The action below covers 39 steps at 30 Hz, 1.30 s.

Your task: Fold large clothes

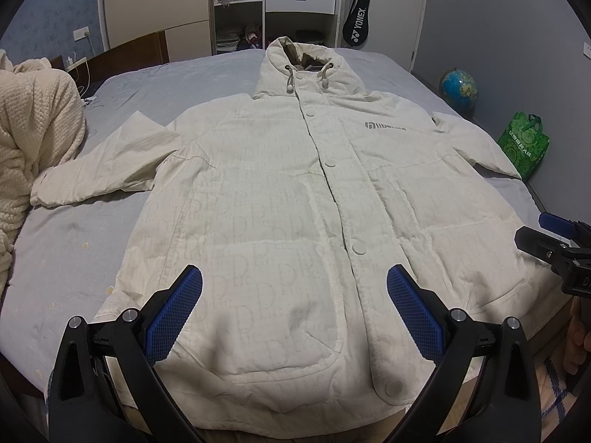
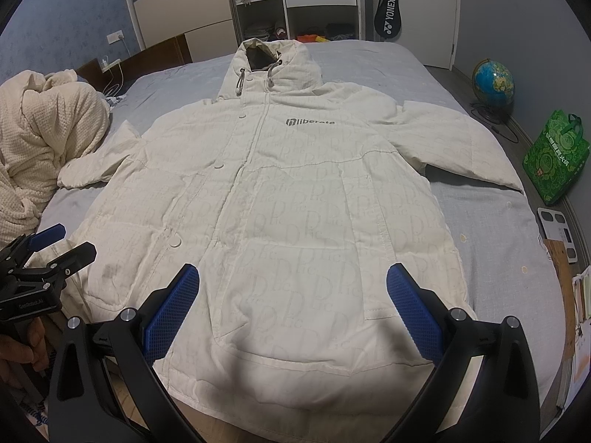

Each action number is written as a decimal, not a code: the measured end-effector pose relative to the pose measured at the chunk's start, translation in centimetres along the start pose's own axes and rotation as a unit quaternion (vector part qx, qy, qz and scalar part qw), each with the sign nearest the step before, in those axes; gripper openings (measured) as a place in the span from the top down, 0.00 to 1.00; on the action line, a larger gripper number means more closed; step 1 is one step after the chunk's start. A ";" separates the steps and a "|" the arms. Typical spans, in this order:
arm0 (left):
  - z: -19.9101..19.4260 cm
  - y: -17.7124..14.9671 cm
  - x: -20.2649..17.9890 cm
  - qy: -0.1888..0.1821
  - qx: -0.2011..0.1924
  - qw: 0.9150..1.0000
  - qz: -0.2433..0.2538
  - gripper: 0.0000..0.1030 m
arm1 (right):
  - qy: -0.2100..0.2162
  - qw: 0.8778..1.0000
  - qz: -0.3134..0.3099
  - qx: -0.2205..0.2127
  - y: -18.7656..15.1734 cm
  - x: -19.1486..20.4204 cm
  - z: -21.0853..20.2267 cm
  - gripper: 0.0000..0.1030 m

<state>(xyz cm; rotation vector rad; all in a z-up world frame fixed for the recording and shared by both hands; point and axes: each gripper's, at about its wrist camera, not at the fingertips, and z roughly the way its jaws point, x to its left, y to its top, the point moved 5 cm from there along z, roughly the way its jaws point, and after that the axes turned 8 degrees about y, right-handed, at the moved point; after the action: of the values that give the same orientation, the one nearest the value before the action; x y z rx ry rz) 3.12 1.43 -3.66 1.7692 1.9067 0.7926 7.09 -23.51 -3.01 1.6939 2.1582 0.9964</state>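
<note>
on the bed [image 1: 207, 74], a white hooded coat [image 1: 295, 199] lies flat.

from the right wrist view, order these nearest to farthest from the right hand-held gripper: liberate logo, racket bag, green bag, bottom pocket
Measured from the right hand-held gripper:
1. Bottom pocket, on the coat right between the fingers.
2. Liberate logo, up on the coat's chest.
3. Green bag, on the floor right of the bed.
4. Racket bag, hanging by the far wardrobe.

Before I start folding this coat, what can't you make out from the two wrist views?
- Coat hem: both views, cut off behind the gripper arms at the bottom edge.
- Left sleeve cuff: right wrist view, runs against the cream blanket.
- Coat's back: face-down on the bed, unseen.
</note>
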 end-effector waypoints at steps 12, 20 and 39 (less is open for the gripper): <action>-0.3 0.0 -0.3 -0.003 -0.001 1.000 0.003 0.06 | 0.003 1.000 -0.008 0.005 0.0 0.4 0.1 0.06; 0.0 0.5 -0.4 -0.017 0.012 1.000 -0.003 0.06 | 0.015 1.000 0.002 0.012 0.7 0.0 -0.2 0.06; 1.2 5.5 4.7 0.022 -0.006 1.000 0.009 0.06 | -0.024 0.986 0.163 -0.021 4.7 -18.9 -2.4 0.06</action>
<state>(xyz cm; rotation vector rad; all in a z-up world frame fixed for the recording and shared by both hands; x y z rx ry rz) 7.57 6.39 -0.54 1.7795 1.9119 0.8538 15.28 -41.29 -2.59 2.0727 1.8525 1.0557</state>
